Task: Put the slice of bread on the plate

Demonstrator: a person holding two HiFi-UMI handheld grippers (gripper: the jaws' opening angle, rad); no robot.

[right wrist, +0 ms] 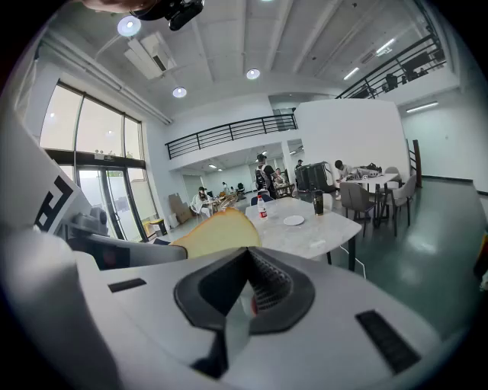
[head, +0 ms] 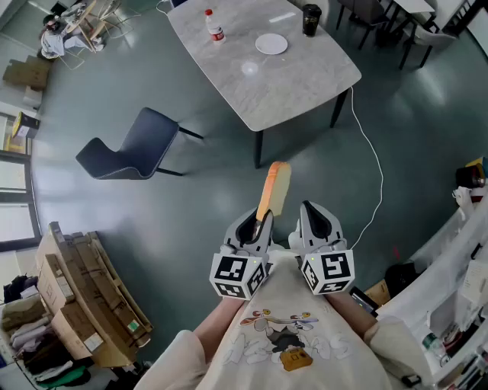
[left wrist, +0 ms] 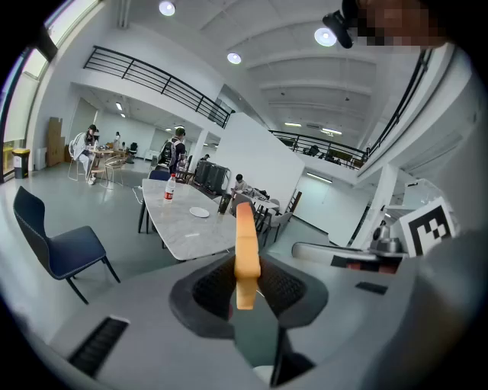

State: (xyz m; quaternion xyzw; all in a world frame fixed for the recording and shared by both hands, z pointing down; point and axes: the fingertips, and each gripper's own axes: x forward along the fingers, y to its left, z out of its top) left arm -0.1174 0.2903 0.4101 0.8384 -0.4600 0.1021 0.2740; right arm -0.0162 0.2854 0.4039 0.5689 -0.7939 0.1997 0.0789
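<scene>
While the two grippers sit side by side just ahead of the person's torso, the left gripper (head: 258,222) has its jaws pinched on the lower end of the slice of bread (head: 275,187). The slice stands on edge with its crust toward the camera, rising up and forward out of the pads and held in the air above the grey floor. Right gripper (head: 310,212): jaws closed together, nothing between them, just beside the left one. From its own view the bread shows as a tan wedge off to the left.

The white plate (head: 271,44) lies empty on the marble table (head: 299,85), well apart from the bread, across open floor. On the same tabletop are a red-capped bottle (head: 214,24) and a dark cup (head: 311,19). A dark blue chair (head: 136,145) stands to the table's left.
</scene>
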